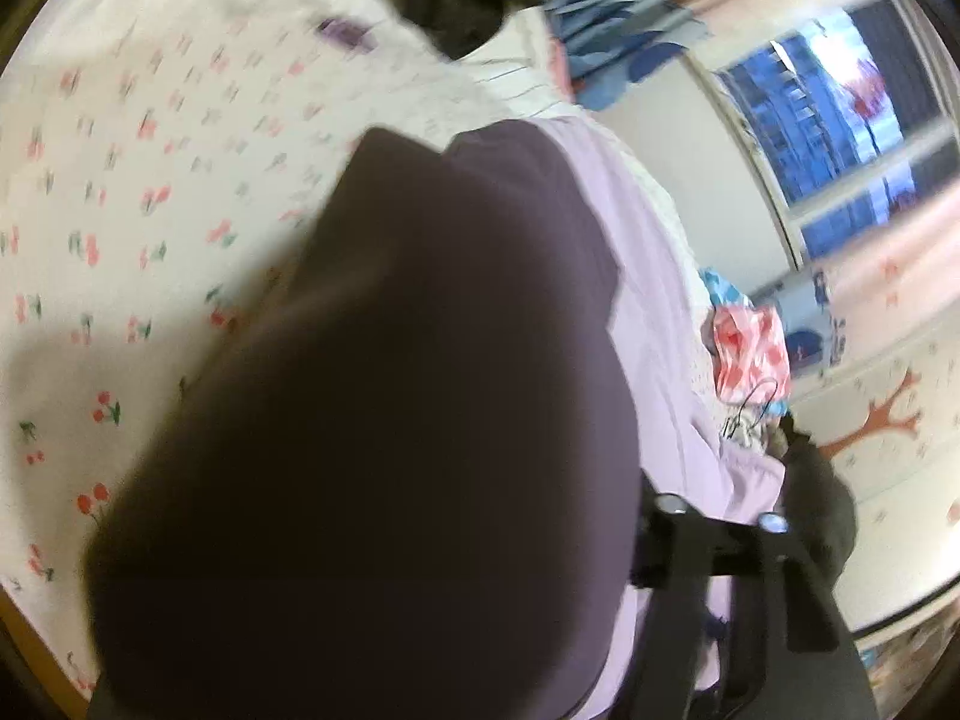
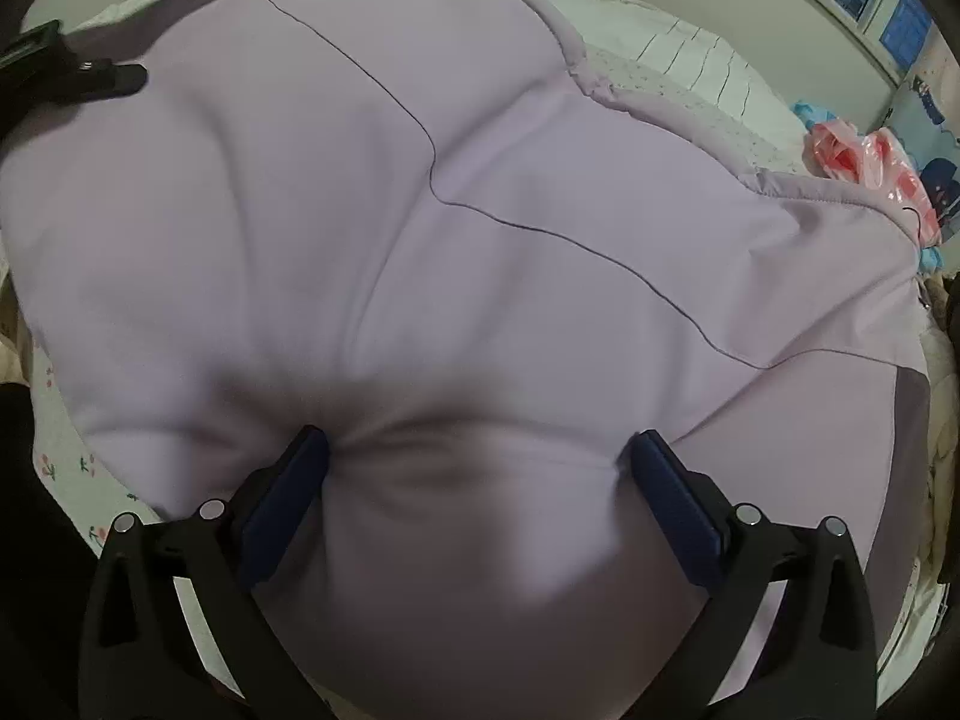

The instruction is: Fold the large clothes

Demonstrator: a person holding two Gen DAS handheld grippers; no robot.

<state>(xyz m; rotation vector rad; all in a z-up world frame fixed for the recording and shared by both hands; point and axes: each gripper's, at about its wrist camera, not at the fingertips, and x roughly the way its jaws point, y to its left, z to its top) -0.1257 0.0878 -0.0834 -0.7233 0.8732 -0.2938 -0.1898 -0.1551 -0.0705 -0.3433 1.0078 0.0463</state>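
Right gripper point(image 2: 480, 468): jaws apart, with a bunched fold of the lilac garment point(image 2: 420, 210) between the blue pads point(image 2: 288, 498); the cloth touches both. The garment lies spread over the cherry-print bed sheet point(image 1: 108, 252), reaching its far edge near a pink plastic bag point(image 2: 864, 162). Left gripper point(image 1: 720, 546): mostly covered by cloth, so its jaw state cannot be determined.

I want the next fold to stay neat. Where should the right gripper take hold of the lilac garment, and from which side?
Probably the near edge of the lilac garment, approached from the near side along the bedsheet. A fold already bunches between the right gripper fingers, which stand wide apart, so closing there should catch it. The seam runs farther off.
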